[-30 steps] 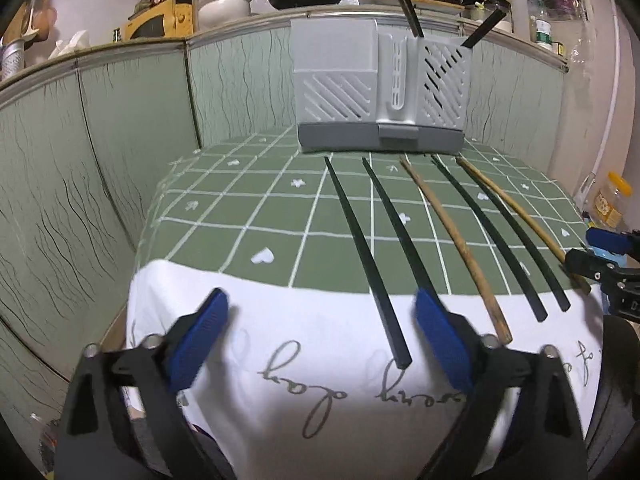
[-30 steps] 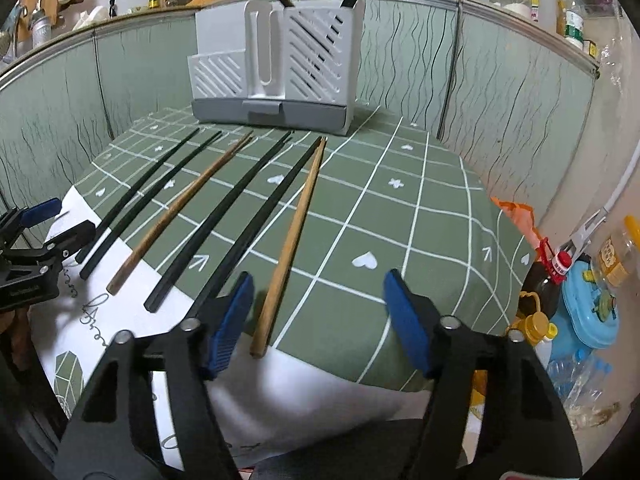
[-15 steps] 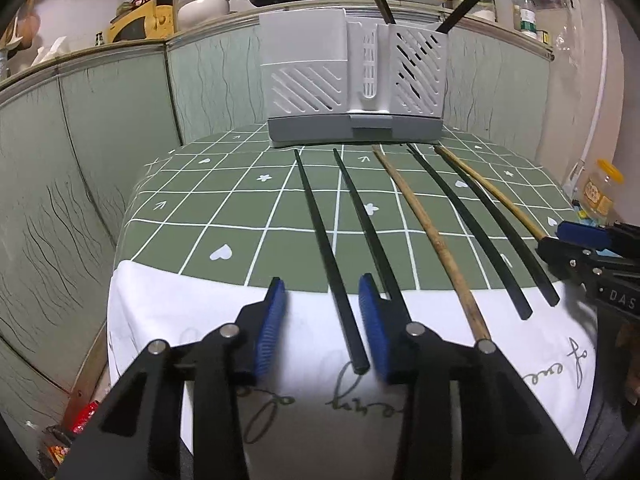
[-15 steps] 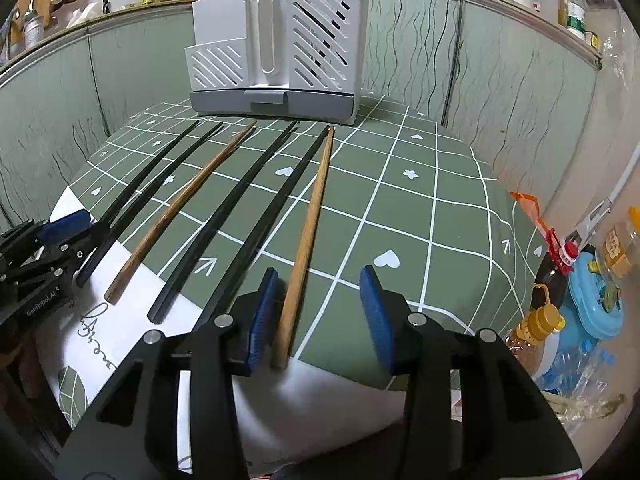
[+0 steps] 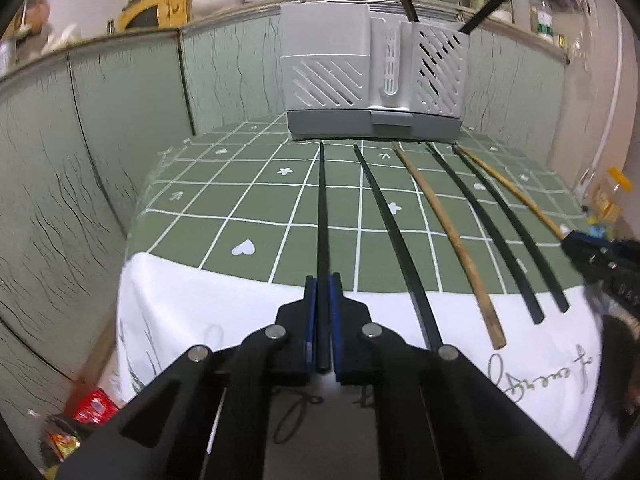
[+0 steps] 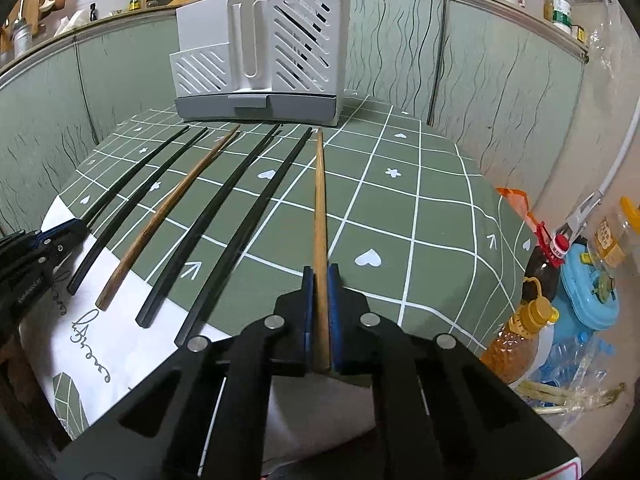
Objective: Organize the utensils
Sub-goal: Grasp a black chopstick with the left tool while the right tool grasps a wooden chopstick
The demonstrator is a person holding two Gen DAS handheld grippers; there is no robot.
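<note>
Several chopsticks lie in a row on the green checked cloth [image 5: 256, 208], tips toward the grey utensil holder [image 5: 372, 68] at the back. My left gripper [image 5: 322, 284] is shut on the near end of the leftmost black chopstick [image 5: 321, 208]. My right gripper [image 6: 320, 276] is shut on the near end of the rightmost light wooden chopstick [image 6: 319, 200]. Between them lie black chopsticks [image 6: 224, 216] and a brown wooden one [image 6: 168, 216]. The holder [image 6: 260, 56] has two black chopsticks standing in its right compartment.
Green panelled walls [image 5: 100, 120] enclose the table at left and back. Bottles and a blue container [image 6: 588, 300] stand on the floor to the right. The cloth's white edge [image 5: 200, 312] hangs over the near table edge.
Both grippers moved forward and closed from wide open: the left onto the leftmost black chopstick, the right onto the rightmost wooden chopstick.
</note>
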